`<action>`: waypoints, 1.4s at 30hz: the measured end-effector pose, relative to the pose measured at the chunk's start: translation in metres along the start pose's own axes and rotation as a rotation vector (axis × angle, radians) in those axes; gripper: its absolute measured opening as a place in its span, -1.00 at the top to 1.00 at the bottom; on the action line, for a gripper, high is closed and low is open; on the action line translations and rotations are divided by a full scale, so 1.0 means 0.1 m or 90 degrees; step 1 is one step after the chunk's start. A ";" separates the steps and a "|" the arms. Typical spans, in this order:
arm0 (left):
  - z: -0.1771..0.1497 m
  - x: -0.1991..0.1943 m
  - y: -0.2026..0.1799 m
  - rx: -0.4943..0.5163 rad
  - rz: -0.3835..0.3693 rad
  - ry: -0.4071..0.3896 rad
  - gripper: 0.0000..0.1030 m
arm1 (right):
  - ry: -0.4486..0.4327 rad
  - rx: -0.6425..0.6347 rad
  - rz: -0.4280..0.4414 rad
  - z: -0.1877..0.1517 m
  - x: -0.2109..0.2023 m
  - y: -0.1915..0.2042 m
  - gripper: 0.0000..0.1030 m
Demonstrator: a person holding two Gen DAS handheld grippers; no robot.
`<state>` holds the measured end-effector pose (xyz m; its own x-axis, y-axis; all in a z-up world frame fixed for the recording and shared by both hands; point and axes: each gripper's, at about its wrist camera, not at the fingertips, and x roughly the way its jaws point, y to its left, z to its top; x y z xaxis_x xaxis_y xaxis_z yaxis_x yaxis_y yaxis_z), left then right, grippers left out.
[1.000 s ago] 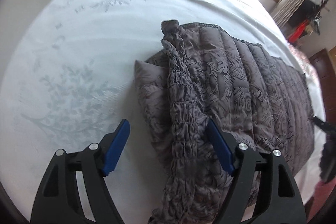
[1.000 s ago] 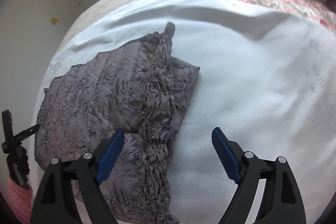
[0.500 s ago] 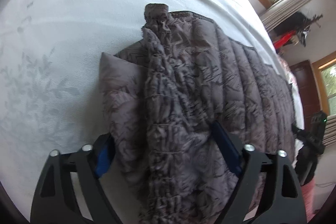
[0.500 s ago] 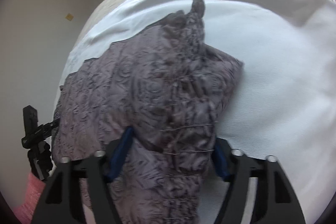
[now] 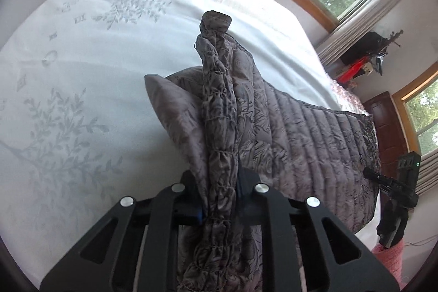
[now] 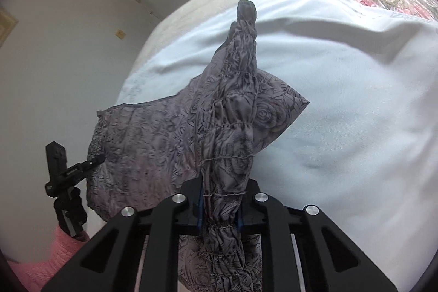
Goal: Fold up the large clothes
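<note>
Grey quilted garment [image 5: 287,133] is pinched by just-closed left claw [image 5: 219,199] and right claw [image 6: 219,207].

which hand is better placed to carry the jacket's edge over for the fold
Neither clearly: left gripper and right gripper each have jaws just closed on the gathered edge of the quilted jacket, so both should move together.

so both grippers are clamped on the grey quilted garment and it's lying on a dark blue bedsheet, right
Not quite. The sheet is white with a faint leaf pattern, not dark blue, as the left wrist view shows. The rest holds: the left gripper and the right gripper have just been closing and each is clamped on a gathered edge of the grey quilted garment.
</note>
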<state>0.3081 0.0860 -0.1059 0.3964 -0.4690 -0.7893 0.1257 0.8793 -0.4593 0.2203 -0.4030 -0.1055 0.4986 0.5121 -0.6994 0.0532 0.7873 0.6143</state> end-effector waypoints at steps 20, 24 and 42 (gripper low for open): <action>-1.31 -0.97 0.10 0.019 0.022 0.075 0.70 | 0.087 0.037 -0.013 -1.45 -0.62 0.25 0.69; -1.57 -0.81 0.20 0.035 0.060 0.087 0.67 | 0.101 0.034 -0.066 -1.61 -0.43 0.21 0.67; -1.97 -0.38 0.36 0.113 0.155 0.065 0.25 | 0.070 0.026 -0.125 -2.08 0.02 0.02 0.47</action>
<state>0.1189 0.1193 -0.1728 0.3416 -0.2415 -0.9083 0.1992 0.9631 -0.1811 0.0413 -0.3288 -0.1823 0.3785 0.3869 -0.8409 0.1753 0.8621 0.4755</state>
